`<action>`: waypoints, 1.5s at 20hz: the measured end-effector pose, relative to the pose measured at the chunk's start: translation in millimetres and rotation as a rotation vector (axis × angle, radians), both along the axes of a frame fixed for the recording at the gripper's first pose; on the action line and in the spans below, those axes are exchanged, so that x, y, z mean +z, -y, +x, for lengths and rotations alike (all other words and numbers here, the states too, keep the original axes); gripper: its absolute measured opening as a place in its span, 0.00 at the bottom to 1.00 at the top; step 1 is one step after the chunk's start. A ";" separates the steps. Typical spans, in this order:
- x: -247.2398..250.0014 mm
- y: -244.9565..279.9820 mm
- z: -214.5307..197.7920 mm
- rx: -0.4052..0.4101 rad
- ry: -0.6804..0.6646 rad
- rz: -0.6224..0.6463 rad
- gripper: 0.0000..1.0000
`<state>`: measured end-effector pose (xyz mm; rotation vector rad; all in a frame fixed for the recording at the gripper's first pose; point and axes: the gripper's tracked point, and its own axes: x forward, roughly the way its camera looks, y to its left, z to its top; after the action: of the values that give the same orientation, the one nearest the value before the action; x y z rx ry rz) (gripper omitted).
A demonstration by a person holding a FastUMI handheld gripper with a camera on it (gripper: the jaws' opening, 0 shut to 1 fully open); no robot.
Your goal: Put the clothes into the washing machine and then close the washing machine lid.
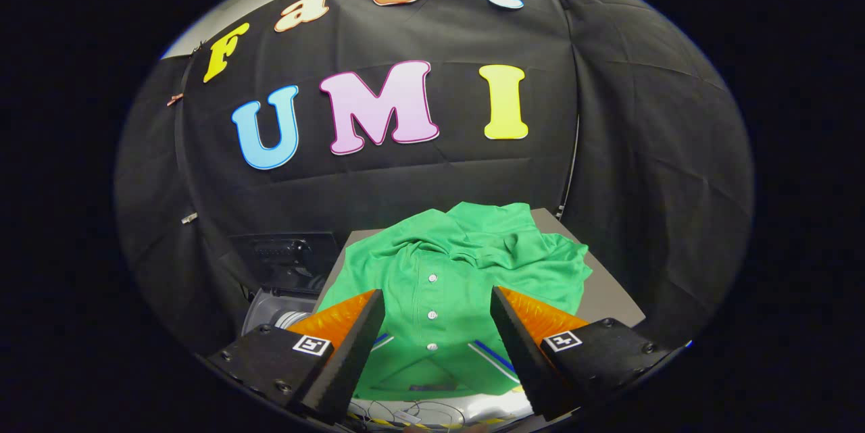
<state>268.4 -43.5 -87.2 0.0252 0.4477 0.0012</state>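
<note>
The gripper (pixel 436 325) is held with its fingers spread wide and nothing pinched, above the green shirt (pixel 459 271), which is spread over the grey desk (pixel 608 298) up to its far edge. The washing machine (pixel 284 284) is seen off the desk's left edge. A bunched fold near the button placket is judged best pinched, so the whole garment lifts together.

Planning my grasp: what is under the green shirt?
The green shirt lies on a grey table, covering most of it. The hand-held gripper hovers open above; anything beneath the cloth is hidden.
</note>
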 end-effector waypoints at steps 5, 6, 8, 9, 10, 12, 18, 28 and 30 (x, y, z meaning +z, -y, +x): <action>-30.5 -0.4 40.7 -0.016 -0.097 -0.052 0.99; -33.9 0.7 45.8 -0.022 -0.113 -0.071 0.99; -50.1 3.8 51.9 -0.031 -0.164 -0.096 0.99; -60.2 2.4 51.9 -0.035 -0.200 -0.092 0.99; -73.0 1.4 47.9 -0.032 -0.249 -0.085 0.99; -72.5 4.0 50.0 -0.044 -0.239 -0.068 0.99; -64.7 2.3 41.8 -0.003 -0.189 -0.016 0.14; 3.3 -27.3 39.0 0.036 -0.128 0.099 0.14; 16.4 -41.7 37.6 0.054 -0.107 0.089 0.14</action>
<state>306.0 -1.8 -70.8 0.1009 0.5548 0.0734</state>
